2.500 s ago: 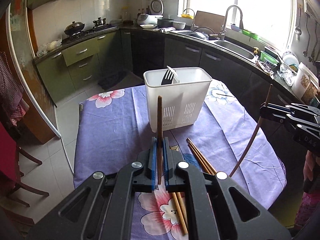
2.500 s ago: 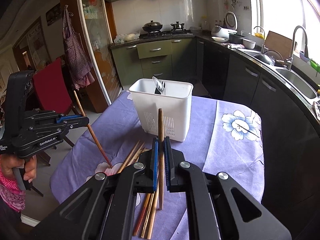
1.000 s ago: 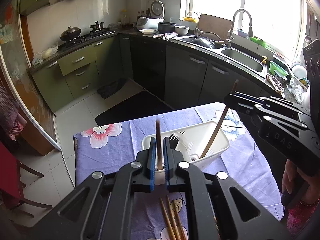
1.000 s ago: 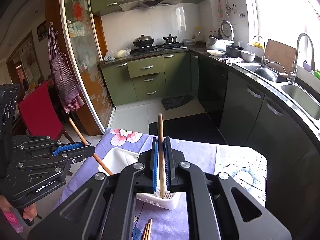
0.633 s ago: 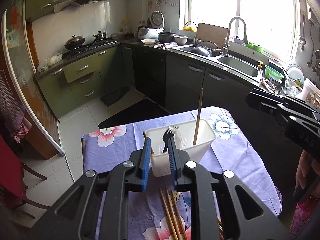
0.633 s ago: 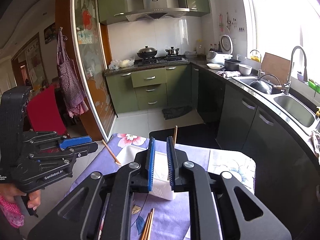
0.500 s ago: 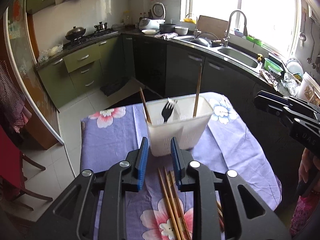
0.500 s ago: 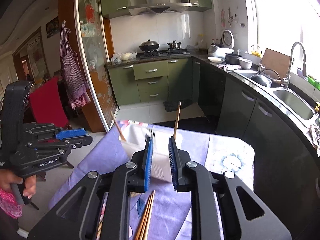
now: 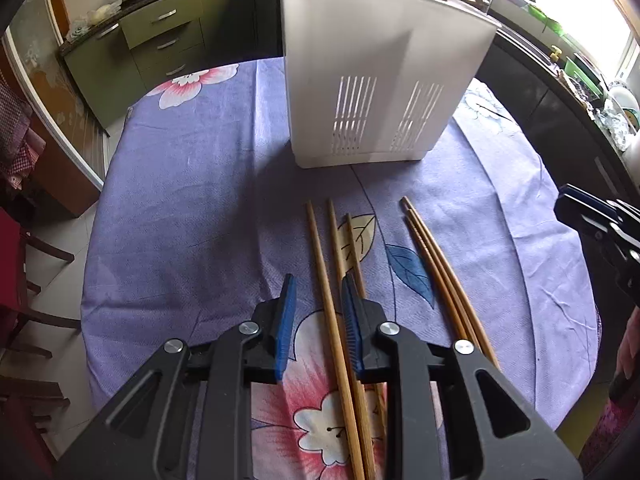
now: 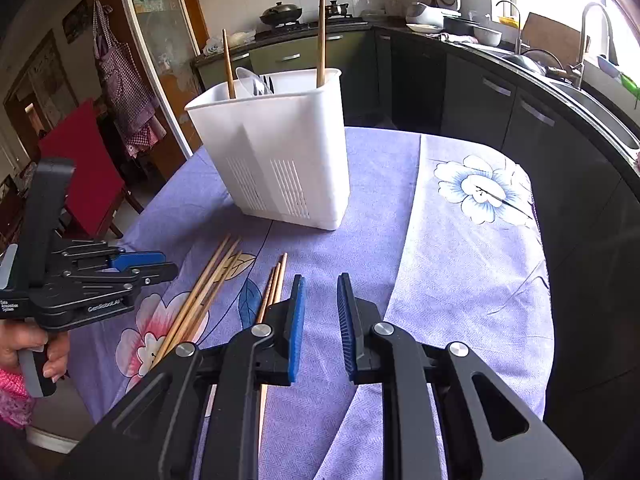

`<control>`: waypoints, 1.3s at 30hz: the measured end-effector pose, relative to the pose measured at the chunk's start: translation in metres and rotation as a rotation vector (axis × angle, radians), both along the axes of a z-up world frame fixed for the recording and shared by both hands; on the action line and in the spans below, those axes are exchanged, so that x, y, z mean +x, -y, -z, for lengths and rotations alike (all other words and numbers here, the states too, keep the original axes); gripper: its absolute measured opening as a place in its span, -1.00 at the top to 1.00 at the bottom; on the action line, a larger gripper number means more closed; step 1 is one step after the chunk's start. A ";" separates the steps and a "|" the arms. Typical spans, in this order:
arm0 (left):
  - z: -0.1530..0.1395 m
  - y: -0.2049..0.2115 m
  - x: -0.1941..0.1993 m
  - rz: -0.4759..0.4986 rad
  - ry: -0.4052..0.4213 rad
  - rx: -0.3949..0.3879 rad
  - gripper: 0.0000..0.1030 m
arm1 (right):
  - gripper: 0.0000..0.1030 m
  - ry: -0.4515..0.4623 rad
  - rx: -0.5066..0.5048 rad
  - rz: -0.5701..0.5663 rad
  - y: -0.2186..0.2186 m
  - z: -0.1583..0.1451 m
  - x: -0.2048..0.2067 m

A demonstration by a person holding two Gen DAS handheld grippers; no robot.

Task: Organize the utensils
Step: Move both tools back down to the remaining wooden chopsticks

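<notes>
A white slotted utensil holder [image 9: 384, 80] [image 10: 280, 152] stands at the back of the purple flowered table. Two chopsticks [image 10: 321, 40] stand upright in it beside a fork and a spoon [image 10: 256, 80]. Several loose chopsticks [image 9: 436, 264] [image 10: 200, 300] lie on the cloth in front of it. My left gripper [image 9: 318, 284] hangs low and open over them, and one chopstick [image 9: 324, 280] runs between its blue pads without touching them. My right gripper [image 10: 320, 280] is open and holds nothing, just right of another bundle of chopsticks [image 10: 272, 292].
A red chair [image 10: 76, 168] stands off the table's left side. Dark kitchen cabinets and a sink [image 10: 580, 92] run along the right. A person's hand [image 10: 36, 344] holds the left gripper's handle at the table's near left edge. A white flowered cloth [image 10: 480, 208] covers the table's right part.
Both grippers let go of their chopsticks, which now stand in the holder. Both opened and came down from above the holder to just over the loose chopsticks on the cloth.
</notes>
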State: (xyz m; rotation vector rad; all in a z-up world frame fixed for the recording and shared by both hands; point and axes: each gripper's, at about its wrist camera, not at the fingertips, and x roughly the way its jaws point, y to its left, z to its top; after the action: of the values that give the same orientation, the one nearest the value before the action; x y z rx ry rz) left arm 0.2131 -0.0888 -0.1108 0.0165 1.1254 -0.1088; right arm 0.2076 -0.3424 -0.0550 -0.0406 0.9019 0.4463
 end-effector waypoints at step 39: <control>0.033 -0.006 0.016 0.031 -0.090 0.106 0.84 | 0.68 -0.204 -0.125 -0.147 -0.066 0.074 0.047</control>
State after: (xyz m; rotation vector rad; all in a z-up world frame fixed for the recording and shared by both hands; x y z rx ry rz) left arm 0.2289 -0.0828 -0.1435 0.1248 1.2203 -0.0781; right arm 0.2546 -0.2763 -0.1292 -0.1795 1.1321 0.5373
